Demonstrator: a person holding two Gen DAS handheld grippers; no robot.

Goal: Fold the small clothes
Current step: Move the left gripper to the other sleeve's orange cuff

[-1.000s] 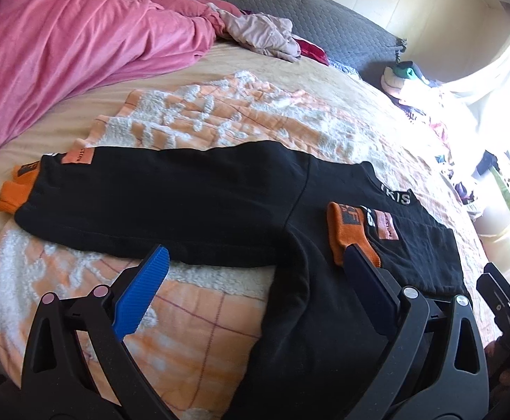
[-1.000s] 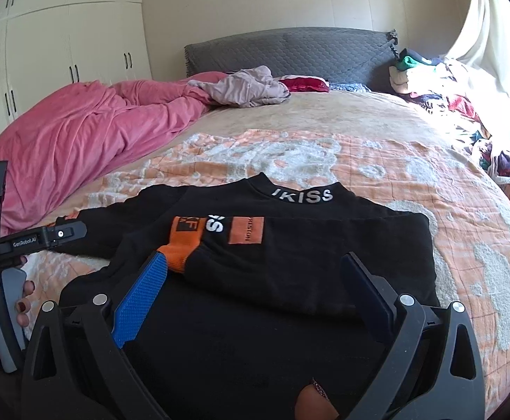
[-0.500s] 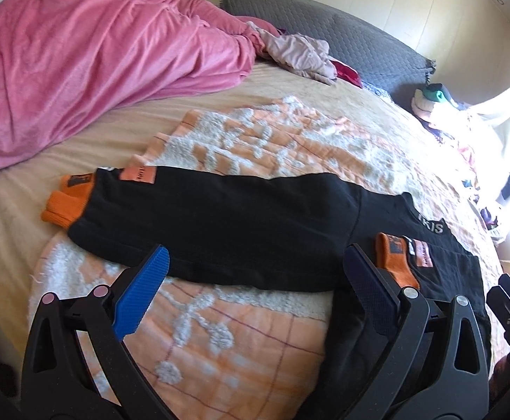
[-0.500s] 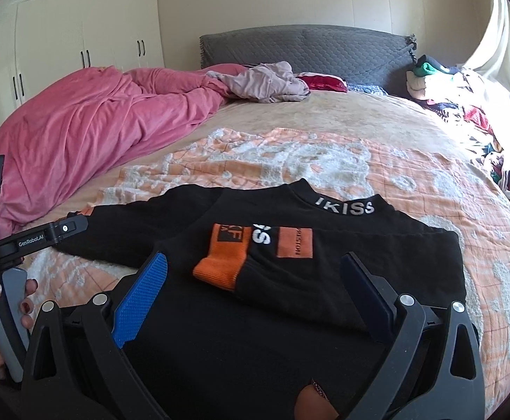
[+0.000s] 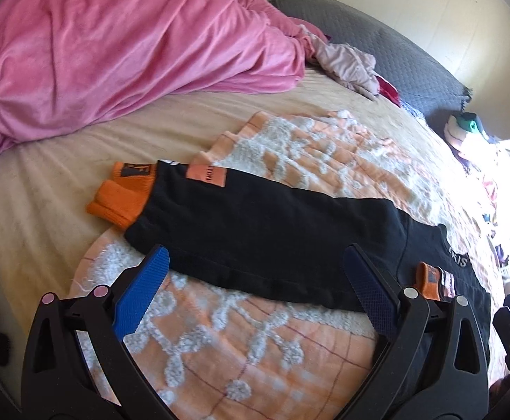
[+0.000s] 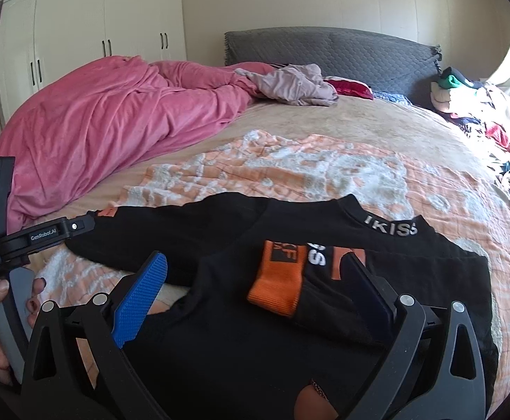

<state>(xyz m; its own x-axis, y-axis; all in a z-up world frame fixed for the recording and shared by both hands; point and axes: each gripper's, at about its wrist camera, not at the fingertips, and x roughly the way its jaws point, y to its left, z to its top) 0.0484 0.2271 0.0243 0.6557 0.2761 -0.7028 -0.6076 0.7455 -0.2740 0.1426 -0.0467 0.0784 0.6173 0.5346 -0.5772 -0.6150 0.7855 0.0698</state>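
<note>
One black sweater (image 6: 241, 315), two orange cuffs (image 5: 122, 196), two claws (image 5: 255, 294), perhaps one pink duvet (image 5: 115, 42).

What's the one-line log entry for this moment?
sweater: flat on bed, one sleeve folded in, other sleeve out | left gripper: open, empty | right gripper: open, empty

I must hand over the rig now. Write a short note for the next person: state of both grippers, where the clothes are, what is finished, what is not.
Left gripper: open, empty, above the outstretched left sleeve.
Right gripper: open, empty, over the top's body.
Black top: lies flat on the orange blanket on the bed, collar away from you.
Done: one sleeve is folded across the chest, its orange cuff in the middle.
Left: fold in the other sleeve, whose cuff lies beyond the blanket's edge, then probably fold the body.
</note>
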